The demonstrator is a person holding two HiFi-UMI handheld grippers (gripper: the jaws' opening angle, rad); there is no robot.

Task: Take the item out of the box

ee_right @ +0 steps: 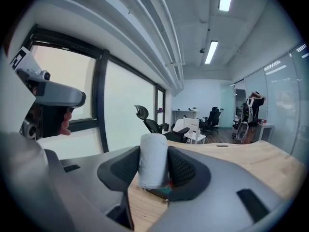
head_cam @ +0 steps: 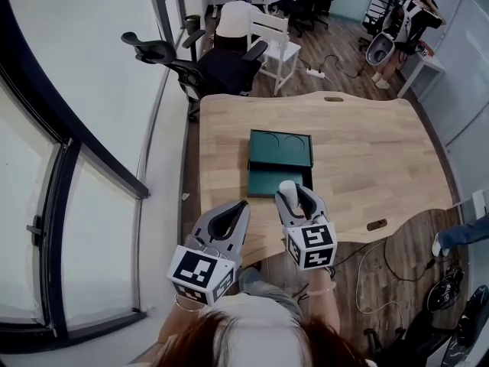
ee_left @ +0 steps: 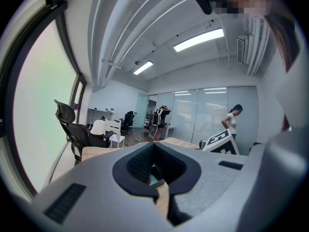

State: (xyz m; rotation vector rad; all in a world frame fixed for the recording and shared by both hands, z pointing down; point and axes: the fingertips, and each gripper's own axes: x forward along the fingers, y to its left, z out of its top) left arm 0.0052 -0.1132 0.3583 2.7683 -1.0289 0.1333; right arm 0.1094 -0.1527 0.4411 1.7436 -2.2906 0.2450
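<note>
A dark green box [head_cam: 280,163] lies open on the middle of the wooden table [head_cam: 367,151], its lid part on the far side and its tray nearer me. Just in front of the tray, my right gripper [head_cam: 295,194] is shut on a white cylinder [head_cam: 287,192], which it holds upright above the table's front part. In the right gripper view the white cylinder [ee_right: 153,159] stands between the black pads of my right gripper [ee_right: 153,162], with a corner of the box [ee_right: 163,191] below it. My left gripper [head_cam: 241,205] hovers at the table's front edge, left of the right one, shut and empty. Its jaws [ee_left: 154,147] meet at the tips.
A black office chair [head_cam: 195,63] and a white chair [head_cam: 273,46] stand beyond the table's far edge. A curved window wall [head_cam: 69,159] runs along the left. Cables [head_cam: 382,274] lie on the floor at the right. A person [ee_left: 231,122] stands far off.
</note>
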